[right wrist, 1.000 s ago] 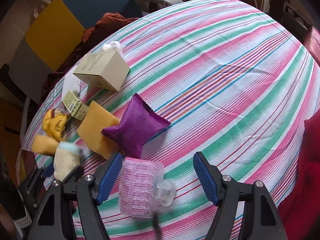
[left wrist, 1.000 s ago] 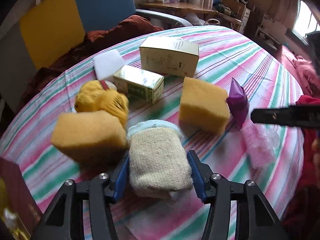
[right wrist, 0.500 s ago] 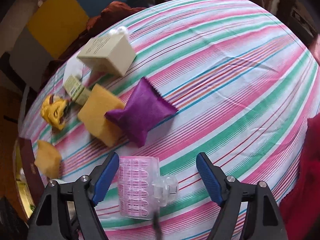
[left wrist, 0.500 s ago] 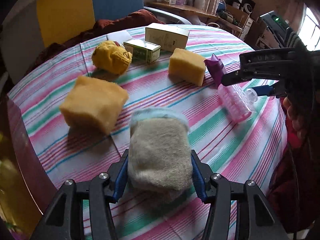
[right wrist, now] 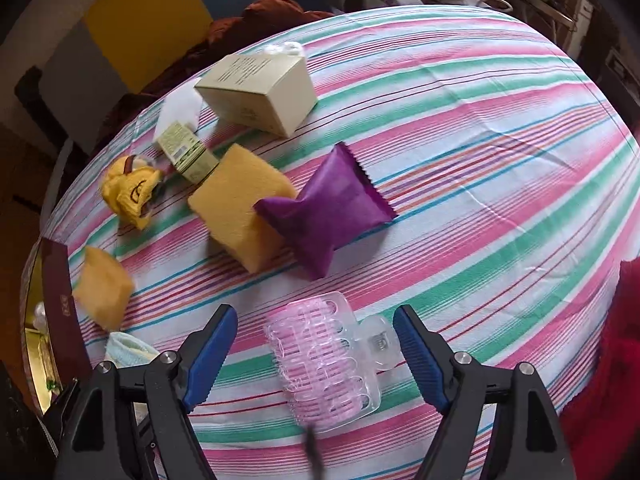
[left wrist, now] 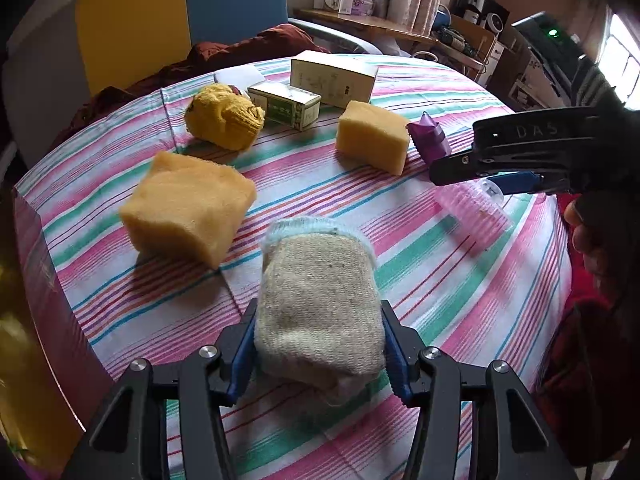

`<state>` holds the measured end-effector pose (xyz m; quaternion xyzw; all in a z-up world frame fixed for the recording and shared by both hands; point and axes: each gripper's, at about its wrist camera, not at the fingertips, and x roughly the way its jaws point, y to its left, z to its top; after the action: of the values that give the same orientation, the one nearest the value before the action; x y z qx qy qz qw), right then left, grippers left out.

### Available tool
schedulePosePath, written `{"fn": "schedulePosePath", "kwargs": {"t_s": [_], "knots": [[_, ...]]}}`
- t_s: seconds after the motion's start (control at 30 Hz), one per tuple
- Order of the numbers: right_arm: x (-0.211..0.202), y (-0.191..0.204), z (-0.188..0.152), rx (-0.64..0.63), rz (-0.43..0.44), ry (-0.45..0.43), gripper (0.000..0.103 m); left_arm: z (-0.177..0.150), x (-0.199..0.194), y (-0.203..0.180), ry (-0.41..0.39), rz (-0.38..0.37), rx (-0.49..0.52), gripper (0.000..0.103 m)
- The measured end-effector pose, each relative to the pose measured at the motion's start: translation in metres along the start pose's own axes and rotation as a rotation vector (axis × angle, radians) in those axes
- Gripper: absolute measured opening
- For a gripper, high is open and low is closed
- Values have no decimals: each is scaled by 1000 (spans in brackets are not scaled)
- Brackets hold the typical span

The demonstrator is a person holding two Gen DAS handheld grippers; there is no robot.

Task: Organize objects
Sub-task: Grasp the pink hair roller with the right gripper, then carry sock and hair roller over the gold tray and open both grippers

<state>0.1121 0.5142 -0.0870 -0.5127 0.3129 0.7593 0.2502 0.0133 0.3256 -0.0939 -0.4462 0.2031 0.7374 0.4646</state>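
Rolled beige sock (left wrist: 318, 312) clamped between the pads of the left tongs (left wrist: 318, 346), at the near edge of the striped tabletop (right wrist: 480, 128), just beside a yellow sponge (left wrist: 186, 208). Pink hair roller (right wrist: 324, 360) flat on the cloth between the blue pads of the right tongs (right wrist: 316, 354), gaps on both sides, nothing gripped. Best done by centring on the roller's ribbed body, not its clear clip, then closing gently since thin plastic probably flexes; sock best kept level and clear of the sponge. Farther off: second sponge (right wrist: 240, 204) touching the purple pouch (right wrist: 328, 216), yellow knit bundle (left wrist: 224, 116), two boxes. Against a second ago: right jaws just opened wider around the roller; sock pulled back from the cluster toward the near edge.
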Motion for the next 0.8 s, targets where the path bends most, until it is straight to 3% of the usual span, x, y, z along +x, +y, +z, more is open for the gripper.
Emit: {"fn": "schedulePosePath", "kwargs": {"t_s": [0.27, 0.37, 0.4, 0.57, 0.8], "knots": [[22, 18, -1, -74, -90, 65, 81, -5, -6, 3, -7, 0, -11, 54], [22, 20, 1, -90, -118, 57, 67, -9, -10, 6, -9, 2, -28, 54], [22, 21, 2, -96, -127, 52, 66, -10, -11, 7, -11, 1, -33, 54], [17, 31, 3, -134, -104, 14, 65, -16, -32, 10, -56, -7, -40, 54], [-7, 49, 4, -192, 37, -87, 65, -27, -90, 29, -168, 6, -81, 54]]}}
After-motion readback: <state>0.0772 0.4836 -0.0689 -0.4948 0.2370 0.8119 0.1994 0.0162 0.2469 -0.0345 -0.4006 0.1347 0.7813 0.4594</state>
